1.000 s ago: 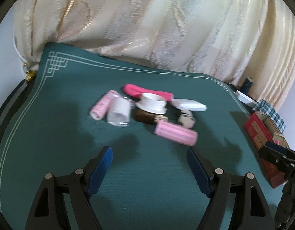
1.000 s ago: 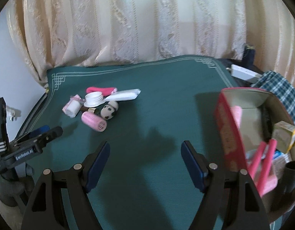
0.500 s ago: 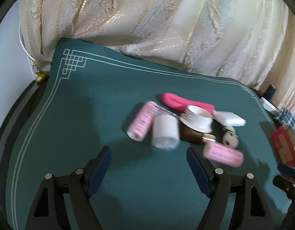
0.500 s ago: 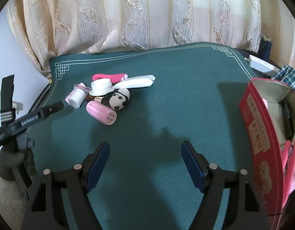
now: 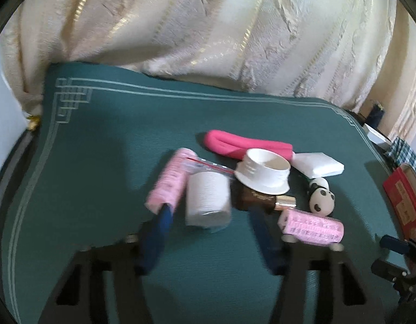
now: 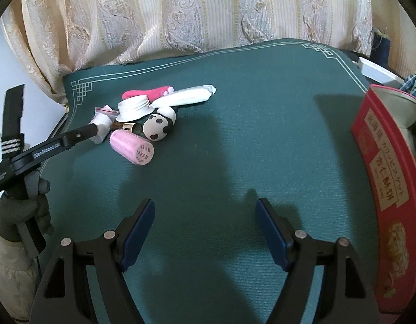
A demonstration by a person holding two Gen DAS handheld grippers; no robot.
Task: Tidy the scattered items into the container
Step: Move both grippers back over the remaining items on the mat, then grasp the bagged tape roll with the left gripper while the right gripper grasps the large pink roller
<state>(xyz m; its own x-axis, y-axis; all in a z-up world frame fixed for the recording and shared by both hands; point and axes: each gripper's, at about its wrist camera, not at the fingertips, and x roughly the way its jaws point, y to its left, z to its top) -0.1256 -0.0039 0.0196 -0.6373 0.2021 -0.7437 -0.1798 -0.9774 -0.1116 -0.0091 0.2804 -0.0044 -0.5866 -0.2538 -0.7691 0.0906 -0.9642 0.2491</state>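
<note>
Left wrist view: the left hand-held gripper is closing its jaws around the white ribbed cylinder in clear wrap, pads not yet pressing, amid the clutter toward the green surface's far left corner. The right hand-held gripper hangs released, near the red cardboard box at the right edge.

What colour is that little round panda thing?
The panda is white with black patches, clearest in the right wrist view.
</note>
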